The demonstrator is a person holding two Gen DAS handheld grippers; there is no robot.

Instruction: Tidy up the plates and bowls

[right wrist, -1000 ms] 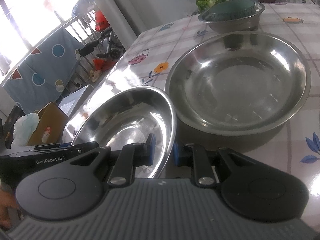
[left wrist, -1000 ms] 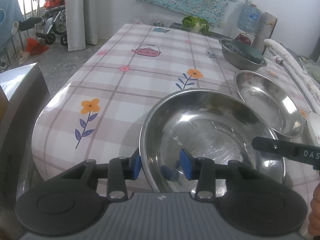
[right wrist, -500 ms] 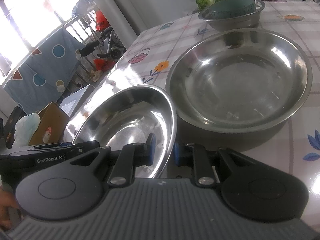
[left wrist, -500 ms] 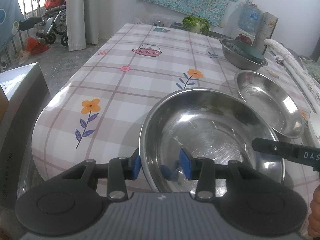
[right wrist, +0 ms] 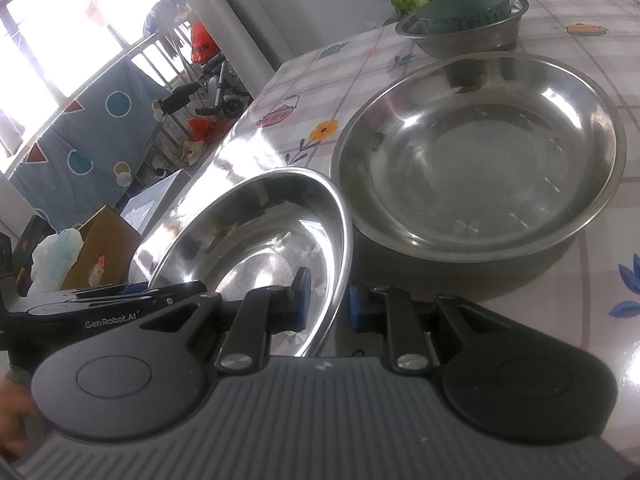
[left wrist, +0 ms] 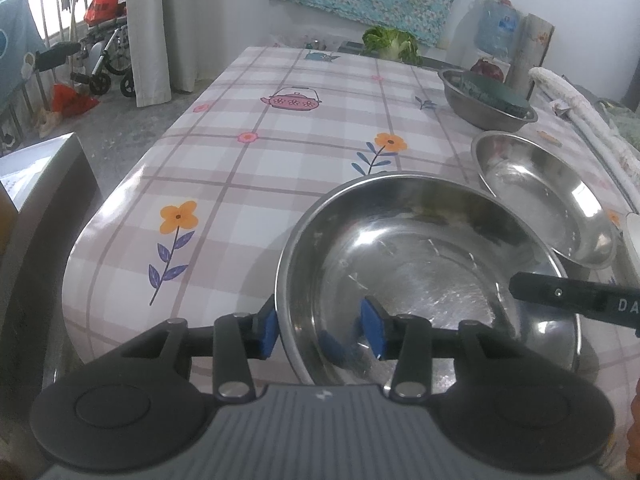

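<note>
my left claw (left wrist: 322, 330): angled down, jaws opening, pads astride near rim of steel bowl (left wrist: 424, 264), not pressing. my right claw (right wrist: 326, 300): nipped tight on the same bowl's opposite rim. change since a second ago: bowl and both claws unmoved. around: second steel bowl (right wrist: 480, 152) just beyond on tabletop (left wrist: 248, 168); a third farther back.

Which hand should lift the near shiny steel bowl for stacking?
Right, probably. The right gripper pinches the near shiny steel bowl's rim, beside the other wide steel bowl. The left gripper's jaws are opening, the rim loose between them.
</note>
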